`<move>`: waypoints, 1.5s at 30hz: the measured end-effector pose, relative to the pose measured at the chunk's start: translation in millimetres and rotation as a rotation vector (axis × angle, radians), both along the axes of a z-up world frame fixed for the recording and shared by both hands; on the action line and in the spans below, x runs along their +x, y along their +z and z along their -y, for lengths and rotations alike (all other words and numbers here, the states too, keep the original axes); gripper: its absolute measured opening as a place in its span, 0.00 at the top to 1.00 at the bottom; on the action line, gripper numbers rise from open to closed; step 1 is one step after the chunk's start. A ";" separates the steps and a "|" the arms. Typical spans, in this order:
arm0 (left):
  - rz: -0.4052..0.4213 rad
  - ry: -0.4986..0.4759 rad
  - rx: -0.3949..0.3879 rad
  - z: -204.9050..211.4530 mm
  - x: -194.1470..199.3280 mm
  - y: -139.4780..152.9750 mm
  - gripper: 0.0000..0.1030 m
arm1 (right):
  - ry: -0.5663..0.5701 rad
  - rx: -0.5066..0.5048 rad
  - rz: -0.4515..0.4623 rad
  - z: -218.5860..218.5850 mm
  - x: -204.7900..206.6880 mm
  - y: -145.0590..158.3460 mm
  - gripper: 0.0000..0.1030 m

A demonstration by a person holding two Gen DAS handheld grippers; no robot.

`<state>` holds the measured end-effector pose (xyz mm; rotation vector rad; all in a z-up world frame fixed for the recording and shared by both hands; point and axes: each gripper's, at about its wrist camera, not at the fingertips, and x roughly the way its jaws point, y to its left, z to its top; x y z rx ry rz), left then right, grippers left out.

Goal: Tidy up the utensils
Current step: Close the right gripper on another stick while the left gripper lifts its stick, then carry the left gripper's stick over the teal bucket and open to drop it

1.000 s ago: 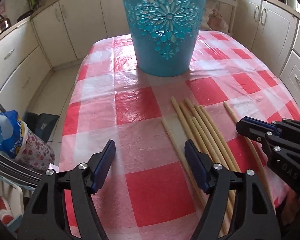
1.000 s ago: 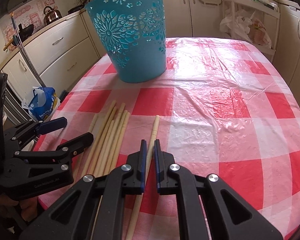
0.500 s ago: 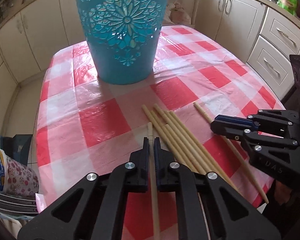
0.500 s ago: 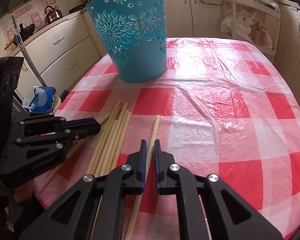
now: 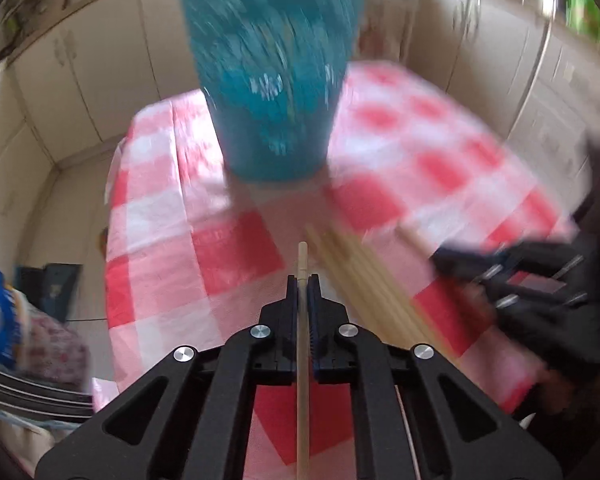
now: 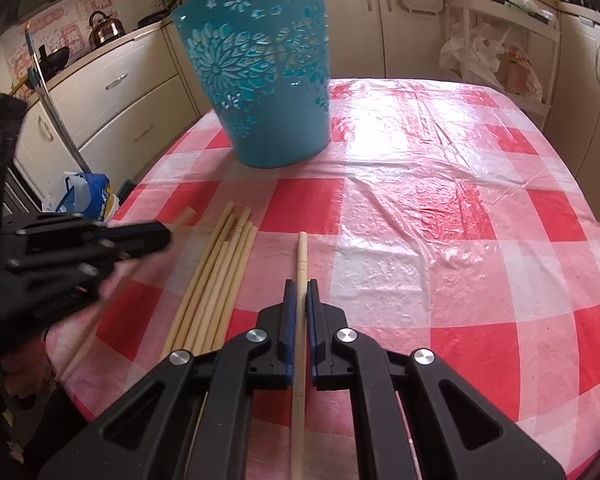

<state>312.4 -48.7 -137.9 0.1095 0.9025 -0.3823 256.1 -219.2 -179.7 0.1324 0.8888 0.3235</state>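
Each hand-held gripper, left (image 5: 303,280) and right (image 6: 301,286), is clamped on a thin, pale wooden chopstick (image 5: 302,344) (image 6: 300,320). Both sticks point toward 12 o'clock at the blue perforated plastic basket (image 6: 260,80) on the worktop (image 6: 460,200). They look light, stiff and smooth, so gripping mid-shaft should limit swivel.

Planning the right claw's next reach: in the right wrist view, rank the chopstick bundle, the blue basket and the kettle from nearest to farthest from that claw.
1. Chopstick bundle: lying on the checked cloth just left of the right claw, nearest.
2. Blue basket: standing farther up the table, ahead and slightly left.
3. Kettle: on the counter beyond the table, far upper left.
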 end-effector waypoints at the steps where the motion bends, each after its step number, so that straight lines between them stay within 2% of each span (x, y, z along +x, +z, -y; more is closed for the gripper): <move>1: 0.032 0.004 -0.065 -7.6 -2.3 13.4 0.96 | -0.003 0.012 -0.004 1.1 0.6 -0.3 0.94; 2: 0.087 0.009 -0.136 -16.8 -4.9 33.0 0.96 | -0.005 0.020 -0.008 2.2 1.2 -0.4 0.94; 5: 0.224 0.032 -0.265 -33.8 -5.0 81.0 0.96 | -0.007 0.007 -0.004 -0.5 0.4 0.6 0.94; 8: 0.350 0.056 -0.335 -38.8 6.4 122.9 0.96 | -0.007 0.004 -0.004 -1.4 -0.4 1.1 0.94; 11: 0.453 0.073 -0.389 -32.2 29.1 158.3 0.95 | -0.007 0.006 -0.004 -1.0 -0.7 1.0 0.94; 15: 0.563 0.127 -0.409 -13.4 68.2 191.2 0.95 | -0.005 0.004 -0.003 -0.9 -0.3 1.1 0.94; 17: 0.610 0.170 -0.396 -2.4 92.8 199.4 0.95 | -0.003 0.006 -0.002 -0.6 -0.1 1.0 0.94; 21: 0.664 0.276 -0.372 7.3 125.4 198.5 0.95 | 0.000 0.005 0.000 -0.9 1.0 0.8 0.94; 27: 0.624 0.348 -0.360 11.9 144.9 174.7 0.95 | 0.003 -0.003 -0.001 -2.5 1.7 1.1 0.94; 38: 0.591 0.333 -0.326 6.0 145.3 149.6 0.95 | 0.001 -0.005 0.001 -3.7 2.7 1.5 0.94; 45: 0.579 0.353 -0.360 -4.3 146.4 141.8 0.95 | 0.001 -0.003 0.002 -3.1 3.6 1.7 0.94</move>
